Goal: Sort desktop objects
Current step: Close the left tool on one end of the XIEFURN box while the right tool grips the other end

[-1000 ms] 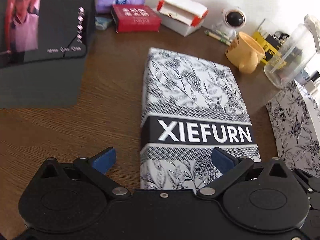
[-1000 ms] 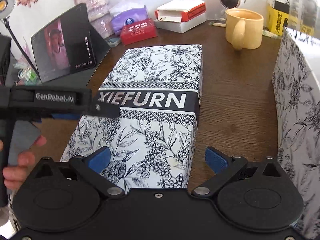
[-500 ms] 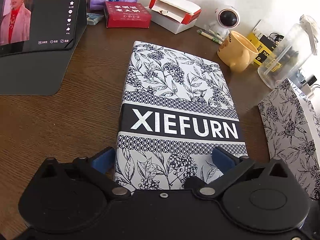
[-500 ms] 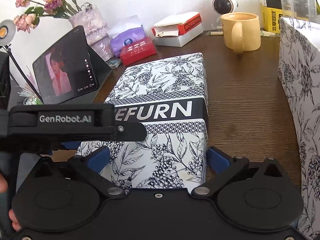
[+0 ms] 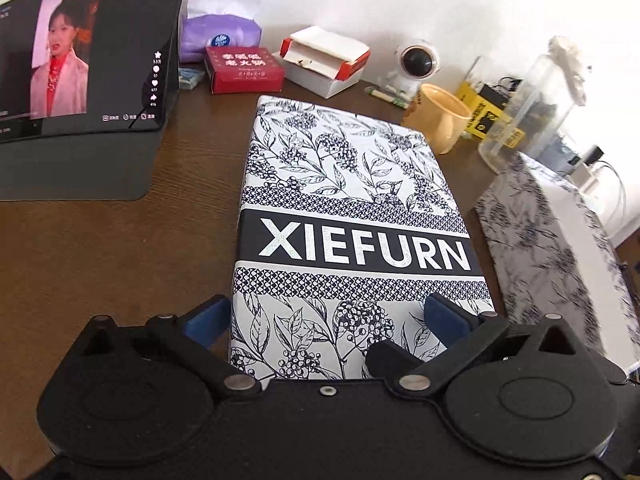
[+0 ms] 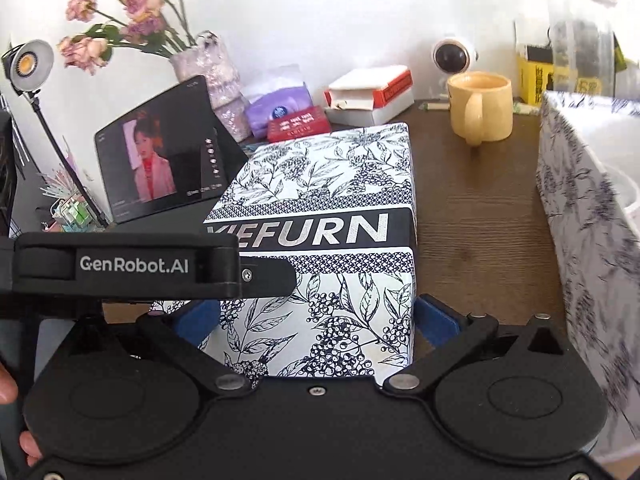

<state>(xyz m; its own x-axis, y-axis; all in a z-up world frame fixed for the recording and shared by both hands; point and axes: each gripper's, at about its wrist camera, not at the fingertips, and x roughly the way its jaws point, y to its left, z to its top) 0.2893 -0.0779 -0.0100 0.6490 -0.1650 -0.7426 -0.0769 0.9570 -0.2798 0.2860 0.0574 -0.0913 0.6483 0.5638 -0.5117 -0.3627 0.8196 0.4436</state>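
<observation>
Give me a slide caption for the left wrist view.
Left claw straddling the near end of the floral XIEFURN box lid on a cluttered wooden desk.

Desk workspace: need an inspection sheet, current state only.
Surface: brown wooden desk, crowded along the back edge.
Job's things: XIEFURN box lying flat, centre; second patterned box to its right.
Clutter: tablet playing video, tissue pack, red box, red-and-white carton, yellow mug, clear jar.
Tongs: left tongs and right tongs both open at the XIEFURN box's near end; contact unclear.
Cables: white cable at far right.
Surroundings: white wall, flower vase, lamp.
</observation>
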